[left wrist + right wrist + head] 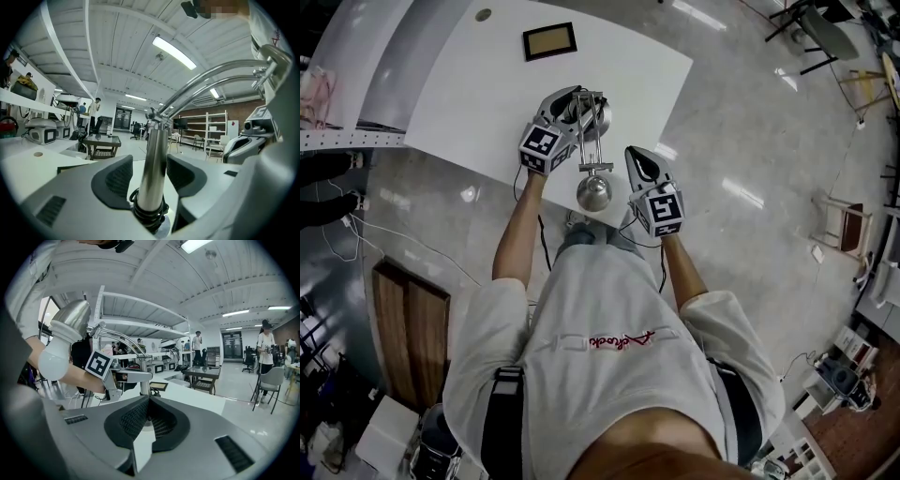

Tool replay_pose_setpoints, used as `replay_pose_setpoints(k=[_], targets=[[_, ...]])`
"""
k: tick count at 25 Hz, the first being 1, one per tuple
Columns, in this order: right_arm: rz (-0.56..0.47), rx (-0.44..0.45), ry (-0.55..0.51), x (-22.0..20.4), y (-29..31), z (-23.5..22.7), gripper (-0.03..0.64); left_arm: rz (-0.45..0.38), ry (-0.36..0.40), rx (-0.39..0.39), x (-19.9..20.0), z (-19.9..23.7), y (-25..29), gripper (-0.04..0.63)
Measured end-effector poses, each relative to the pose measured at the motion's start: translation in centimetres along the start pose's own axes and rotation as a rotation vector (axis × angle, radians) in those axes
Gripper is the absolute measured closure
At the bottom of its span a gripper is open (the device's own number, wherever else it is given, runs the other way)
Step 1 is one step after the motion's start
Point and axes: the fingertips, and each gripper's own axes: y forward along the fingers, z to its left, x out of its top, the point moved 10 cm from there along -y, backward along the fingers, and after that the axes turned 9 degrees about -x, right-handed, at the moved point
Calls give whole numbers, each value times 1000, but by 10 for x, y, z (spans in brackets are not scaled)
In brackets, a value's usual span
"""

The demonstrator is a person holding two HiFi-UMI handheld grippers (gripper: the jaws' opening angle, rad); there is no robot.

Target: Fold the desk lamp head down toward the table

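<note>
**Left gripper**: the fingers stand wide apart, one on each side of the lamp's upright post. A gap shows on both sides, so the post sits between them ungripped.

**Right gripper**: the fingers are pressed together with nothing in them, and the white bench lies ahead.

**Lamp head**: it sits up and to the left of the right fingers, raised well off the bench, with the bulb pointing down. In the head view the lamp head is just beside the right gripper. The left gripper is further along, at the post.

**Judgement:** the fold has not started; this looks like the set-up.

- Clamp the left fingers low on the post before any load goes on.
- Push with the closed right fingers on the metal shade, never on the bulb.
- Follow the hinge arc slowly.
- The likely failure is the base tipping or sliding if the post is left free.
</note>
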Motion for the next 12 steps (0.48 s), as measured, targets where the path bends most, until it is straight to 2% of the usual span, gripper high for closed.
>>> replay_pose_setpoints(k=[9,12], targets=[[-26,18,-7,10,3,3,592,-5,15,-28,10,5,20,376],[-34,31,-15,13,3,4,592,-5,25,-30,10,5,23,413]])
